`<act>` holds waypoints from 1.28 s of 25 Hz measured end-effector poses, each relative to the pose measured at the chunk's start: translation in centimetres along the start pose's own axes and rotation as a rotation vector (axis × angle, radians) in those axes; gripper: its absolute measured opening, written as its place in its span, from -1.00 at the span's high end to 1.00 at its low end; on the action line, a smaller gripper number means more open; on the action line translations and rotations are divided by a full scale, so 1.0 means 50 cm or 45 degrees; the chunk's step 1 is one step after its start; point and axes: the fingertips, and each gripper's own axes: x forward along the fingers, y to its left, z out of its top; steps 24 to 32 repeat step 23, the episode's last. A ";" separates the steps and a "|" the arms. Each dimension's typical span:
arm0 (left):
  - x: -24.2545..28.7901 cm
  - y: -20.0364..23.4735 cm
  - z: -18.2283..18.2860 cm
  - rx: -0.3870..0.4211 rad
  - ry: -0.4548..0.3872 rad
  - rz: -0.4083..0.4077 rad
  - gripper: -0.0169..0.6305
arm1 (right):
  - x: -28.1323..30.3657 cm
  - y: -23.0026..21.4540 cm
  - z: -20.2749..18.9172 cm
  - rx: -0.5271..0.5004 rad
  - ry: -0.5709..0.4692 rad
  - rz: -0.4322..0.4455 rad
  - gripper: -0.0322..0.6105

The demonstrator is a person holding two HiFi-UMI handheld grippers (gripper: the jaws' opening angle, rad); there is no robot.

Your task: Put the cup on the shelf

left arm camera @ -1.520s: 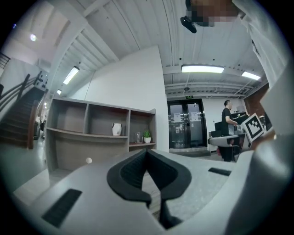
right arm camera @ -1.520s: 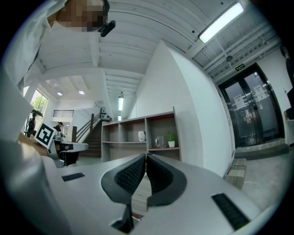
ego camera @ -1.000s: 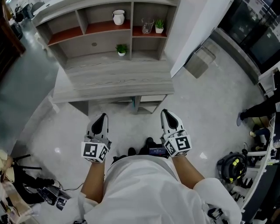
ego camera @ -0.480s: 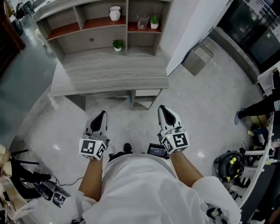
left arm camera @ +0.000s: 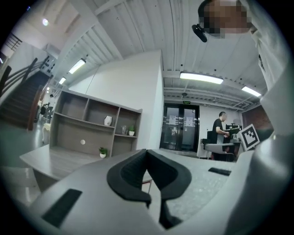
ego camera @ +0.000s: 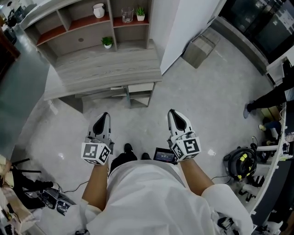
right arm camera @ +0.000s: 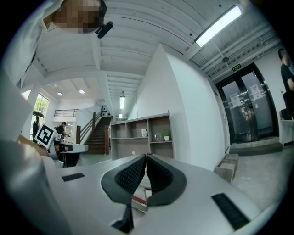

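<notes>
**Both grippers empty, cup up on the shelf**

We held the left gripper (ego camera: 104, 115) and the right gripper (ego camera: 173, 113) out level over the pale floor (ego camera: 138, 120), near us and well apart from the grey table (ego camera: 110, 69). The left jaws were clenched tight, pads touching, nothing between them. The right jaws were pressed together on nothing as well.

Far ahead and off to the left, the shelf unit (ego camera: 69, 28) stood at the back of that table. The glass cup (ego camera: 127, 14) sat in the upper right compartment, just left of a small potted plant (ego camera: 140, 13). A white jug (ego camera: 98, 10) stood in the upper middle compartment, and a second potted plant (ego camera: 107, 42) stood lower down, below the jug. Over to the right, beyond the white wall (ego camera: 177, 25), a cardboard box (ego camera: 198, 45) lay on the floor.
</notes>
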 end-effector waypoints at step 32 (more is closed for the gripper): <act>-0.065 -0.098 -0.018 0.027 0.004 0.054 0.92 | -0.112 -0.023 -0.020 0.057 0.004 0.016 0.79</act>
